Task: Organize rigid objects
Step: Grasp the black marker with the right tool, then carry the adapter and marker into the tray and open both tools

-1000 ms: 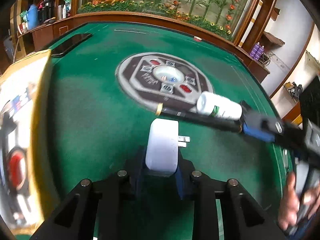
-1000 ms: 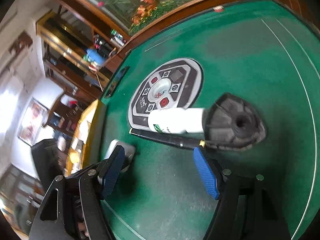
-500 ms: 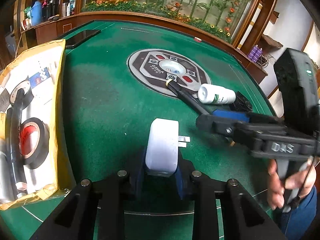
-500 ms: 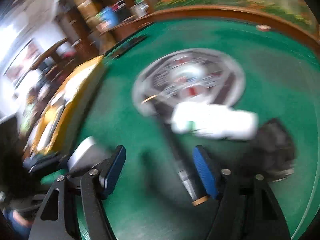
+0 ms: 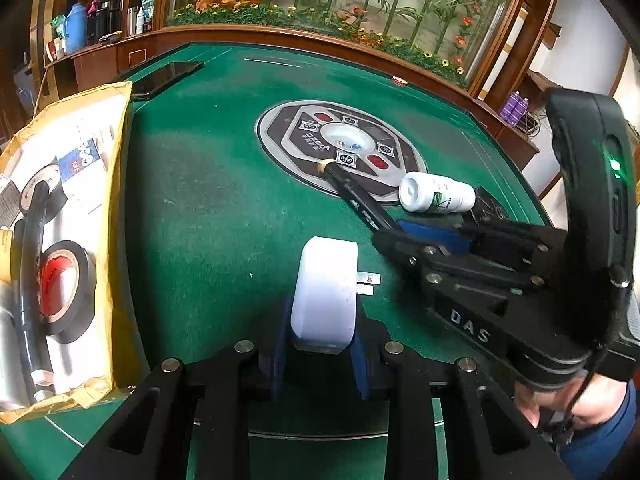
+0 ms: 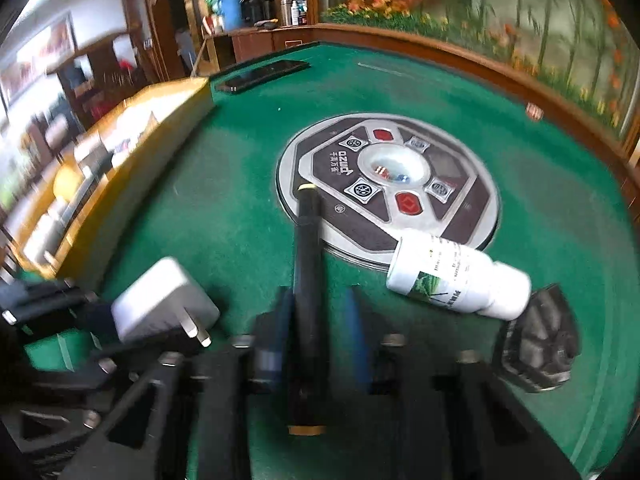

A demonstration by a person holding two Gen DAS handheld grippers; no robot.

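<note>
My left gripper [image 5: 320, 336] is shut on a white plug adapter [image 5: 325, 292], held just above the green felt with its prongs pointing right. My right gripper [image 6: 320, 312] is shut on a black pen-like stick [image 6: 306, 248] with gold ends. The stick lies lengthwise between the blue pads [image 6: 356, 312], its far tip over the grey centre panel [image 6: 472, 224]. In the left wrist view the right gripper [image 5: 424, 236] reaches in from the right, a hand behind it. A white bottle [image 6: 460, 280] lies on its side beside the stick, with a black ribbed object [image 6: 538, 344] behind it.
A yellow padded envelope [image 5: 118, 184] lies at the table's left with a tape roll [image 5: 64, 284] and other items on it. A dark phone [image 5: 166, 76] rests at the far left corner. A wooden rail [image 5: 320, 38] rims the green table.
My right gripper rolled upright, swung over the black stick and closed on it. The left gripper kept still with the adapter in it.
</note>
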